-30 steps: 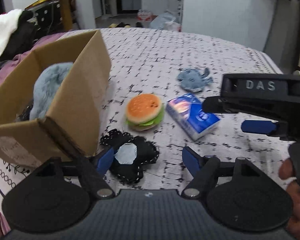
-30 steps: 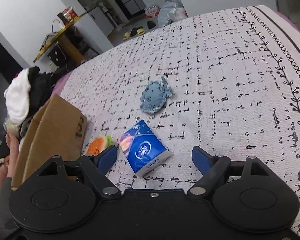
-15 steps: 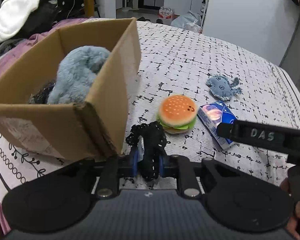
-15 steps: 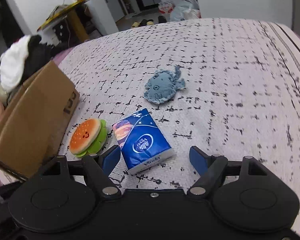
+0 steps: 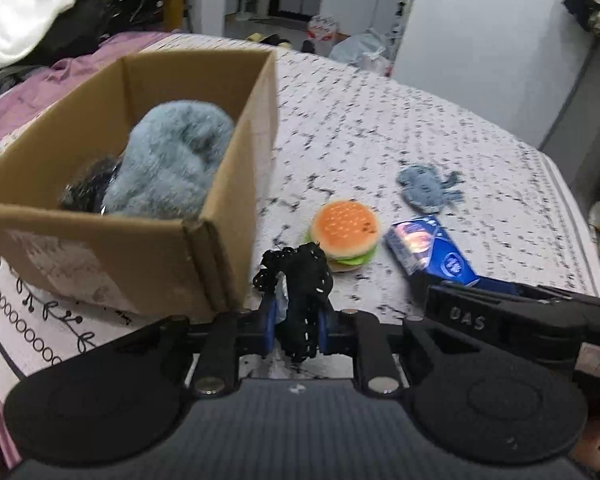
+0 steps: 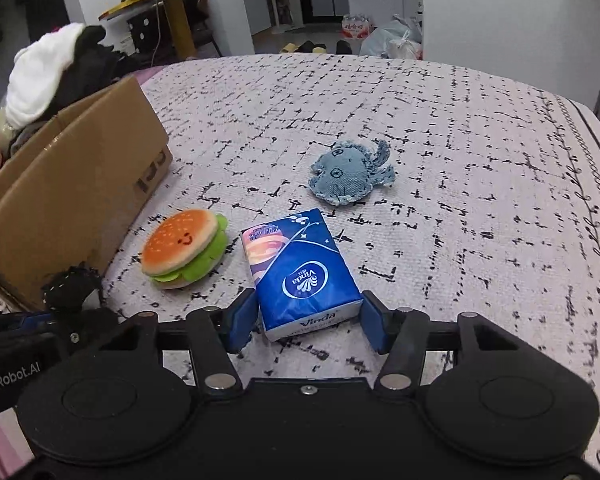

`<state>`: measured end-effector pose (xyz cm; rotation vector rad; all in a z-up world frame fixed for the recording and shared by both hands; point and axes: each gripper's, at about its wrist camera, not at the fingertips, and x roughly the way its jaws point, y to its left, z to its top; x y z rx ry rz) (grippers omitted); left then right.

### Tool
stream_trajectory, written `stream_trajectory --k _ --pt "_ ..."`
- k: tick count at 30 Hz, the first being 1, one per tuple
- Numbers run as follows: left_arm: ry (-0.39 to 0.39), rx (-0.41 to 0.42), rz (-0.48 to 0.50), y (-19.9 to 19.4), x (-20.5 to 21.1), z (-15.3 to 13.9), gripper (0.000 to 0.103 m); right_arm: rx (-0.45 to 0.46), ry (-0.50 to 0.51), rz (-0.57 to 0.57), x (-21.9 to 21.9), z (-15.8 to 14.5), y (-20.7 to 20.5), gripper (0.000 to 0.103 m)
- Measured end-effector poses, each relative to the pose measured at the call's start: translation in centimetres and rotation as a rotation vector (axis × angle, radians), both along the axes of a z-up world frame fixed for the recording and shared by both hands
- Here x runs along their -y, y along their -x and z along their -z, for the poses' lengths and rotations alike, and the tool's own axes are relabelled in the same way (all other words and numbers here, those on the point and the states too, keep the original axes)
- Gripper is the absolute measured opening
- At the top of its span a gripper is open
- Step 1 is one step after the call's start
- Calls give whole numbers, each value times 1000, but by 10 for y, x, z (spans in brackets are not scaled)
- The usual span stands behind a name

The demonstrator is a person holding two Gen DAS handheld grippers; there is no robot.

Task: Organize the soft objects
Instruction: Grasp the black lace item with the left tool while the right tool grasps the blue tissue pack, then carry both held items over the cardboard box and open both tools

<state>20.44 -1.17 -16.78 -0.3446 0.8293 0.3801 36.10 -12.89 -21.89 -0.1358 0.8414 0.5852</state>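
Black lacy fabric (image 5: 304, 280) sits pinched in the left tongs (image 5: 296, 320); the right tongs (image 6: 308, 320) straddle a glossy tissue pack (image 6: 300, 272), parted.

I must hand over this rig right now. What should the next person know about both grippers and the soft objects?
Left gripper: shut on the black lace pad, beside the cardboard box.
Right gripper: open, jaws either side of the blue tissue pack, not closed.
Done: grey fluffy toy is in the box.
Left: box the pad, the tissue pack, the burger plush and the denim fish toy.
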Motion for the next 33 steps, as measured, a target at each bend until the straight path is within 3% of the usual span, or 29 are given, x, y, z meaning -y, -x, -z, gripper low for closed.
stream_trajectory --k 20,33 --pt "32 85 208 8 -3 -69 19 28 -30 108 18 -79 47 54" --pt "45 102 244 22 -39 -100 19 57 -51 110 -3 -121 67 54"
